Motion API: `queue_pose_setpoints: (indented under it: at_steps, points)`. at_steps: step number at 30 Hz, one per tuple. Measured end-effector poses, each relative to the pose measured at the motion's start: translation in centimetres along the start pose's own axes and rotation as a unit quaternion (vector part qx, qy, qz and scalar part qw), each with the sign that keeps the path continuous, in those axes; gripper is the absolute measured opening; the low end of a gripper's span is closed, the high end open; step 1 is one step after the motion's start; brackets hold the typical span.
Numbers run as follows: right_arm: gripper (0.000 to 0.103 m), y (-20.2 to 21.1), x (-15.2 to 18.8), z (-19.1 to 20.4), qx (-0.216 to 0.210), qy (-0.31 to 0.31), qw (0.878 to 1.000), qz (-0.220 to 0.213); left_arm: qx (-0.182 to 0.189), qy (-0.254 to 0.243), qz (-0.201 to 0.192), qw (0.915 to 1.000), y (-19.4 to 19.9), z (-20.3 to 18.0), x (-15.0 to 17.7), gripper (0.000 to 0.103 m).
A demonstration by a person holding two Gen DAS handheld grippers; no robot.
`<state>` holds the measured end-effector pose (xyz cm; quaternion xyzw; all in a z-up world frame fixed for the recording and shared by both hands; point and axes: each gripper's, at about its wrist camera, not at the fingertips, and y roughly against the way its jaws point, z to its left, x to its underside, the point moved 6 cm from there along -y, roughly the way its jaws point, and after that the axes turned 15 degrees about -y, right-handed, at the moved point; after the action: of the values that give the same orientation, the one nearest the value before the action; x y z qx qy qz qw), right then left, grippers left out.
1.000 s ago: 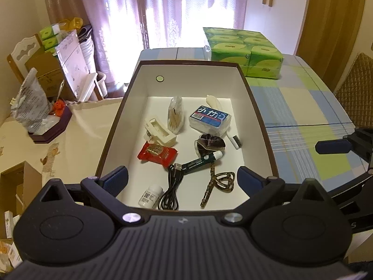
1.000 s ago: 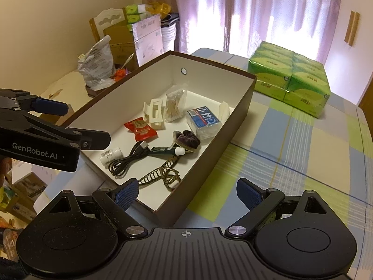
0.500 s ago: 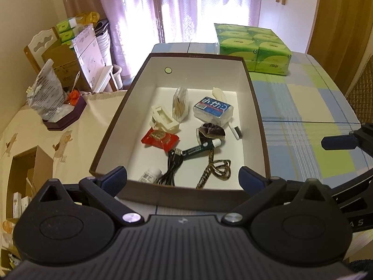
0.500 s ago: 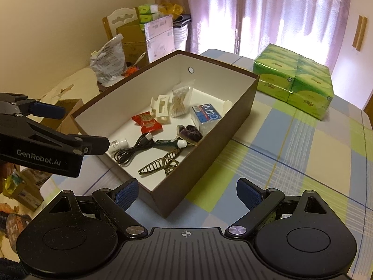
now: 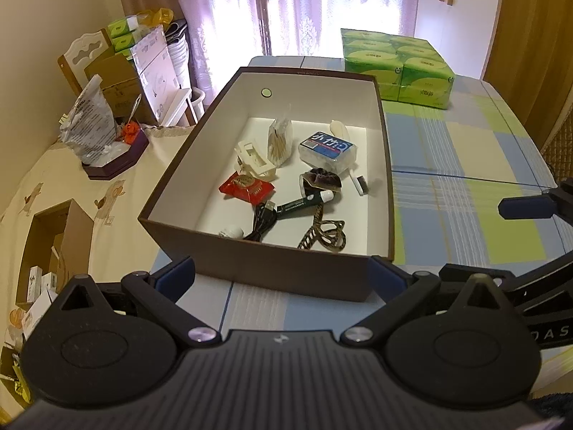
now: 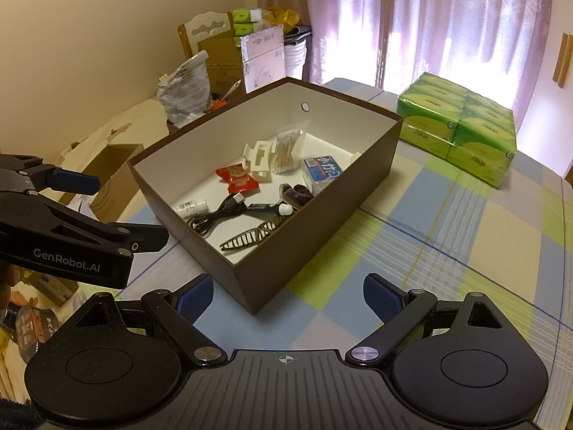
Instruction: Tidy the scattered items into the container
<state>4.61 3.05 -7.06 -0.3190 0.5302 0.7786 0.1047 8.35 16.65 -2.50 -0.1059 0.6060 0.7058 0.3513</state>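
Note:
A brown box with white inside (image 5: 258, 272) (image 6: 361, 186) stands on the checked tablecloth. In it lie a red snack packet (image 5: 247, 188) (image 6: 237, 178), a white hair clip (image 5: 254, 161), a bag of cotton swabs (image 5: 280, 139), a blue tissue pack (image 5: 327, 150) (image 6: 322, 173), a dark scrunchie (image 5: 320, 179), a green tube (image 5: 304, 203), a black cable (image 5: 263, 222) (image 6: 218, 215), a patterned hair clip (image 5: 324, 234) (image 6: 254, 234) and a small white bottle (image 6: 193, 208). My left gripper (image 5: 281, 277) is open, held back from the box's near wall. My right gripper (image 6: 286, 295) is open before the box's near corner. Both are empty.
A green pack of tissue boxes (image 5: 397, 66) (image 6: 462, 127) sits behind the box on the table (image 6: 447, 236). To the left are a chair stacked with cardboard (image 5: 118, 68), a plastic bag (image 5: 89, 118) on a dark tray and an open carton (image 5: 53, 247).
Both grippers have pulled back and away from the box, so the whole box now shows with bare cloth before it. The items inside have not moved.

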Motion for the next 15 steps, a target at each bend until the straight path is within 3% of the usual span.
queue_pose_setpoints:
  at_steps: [15]
  points:
    - [0.096, 1.7, 1.4, -1.8, -0.008, 0.008, 1.0, 0.003, -0.01, 0.007, 0.007, 0.9999, 1.2, -3.1, 0.7, 0.101]
